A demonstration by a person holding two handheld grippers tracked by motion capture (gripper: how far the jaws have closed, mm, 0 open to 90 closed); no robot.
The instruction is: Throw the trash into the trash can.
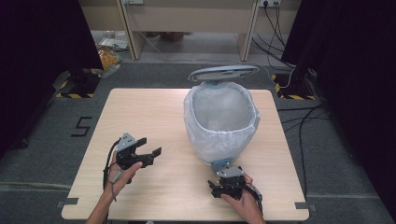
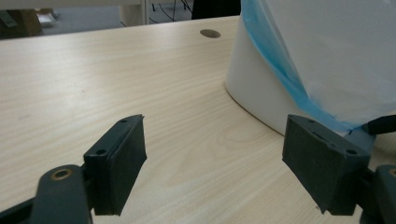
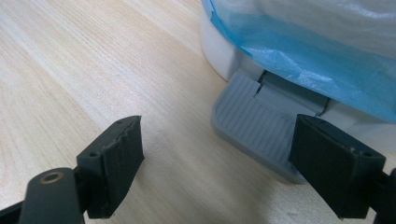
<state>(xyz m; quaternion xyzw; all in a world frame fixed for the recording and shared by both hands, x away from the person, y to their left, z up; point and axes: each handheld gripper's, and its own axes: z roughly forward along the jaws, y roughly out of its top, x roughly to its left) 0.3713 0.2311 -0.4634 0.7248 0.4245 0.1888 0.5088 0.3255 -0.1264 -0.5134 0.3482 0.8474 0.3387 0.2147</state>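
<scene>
A pedal bin (image 1: 221, 122) lined with a white bag (image 1: 219, 133) stands on the far right half of a pale wooden table (image 1: 154, 112), its lid (image 1: 223, 73) tipped up behind the rim. The person's two hands work the near side of it.

To the bin's left and slightly nearer the person, the left gripper (image 1: 152, 155) hangs over bare tabletop, pointing toward the bin. Its jaws are spread partway with nothing between them and nothing touching their pads; in the left gripper view the bin's white base (image 2: 254, 88) and the bag's blue edge (image 2: 280, 70) lie just ahead on the right.

Directly in front of the bin, the right gripper (image 1: 219, 189) sits low beside the grey foot pedal (image 3: 254, 123). Its jaws are also apart and empty; the pedal lies between and just beyond them, and whether the right-hand pad touches its edge cannot be told.

The risks, as a judgement: the lid appears to depend on the pedal, so a slip off the ribbed plate would likely drop it shut. The bag is loose and overhangs the rim, so a jaw closing near it could snag the film and drag the liner off. A sideways push on the light bin could also slide it toward the table's far edge.
</scene>
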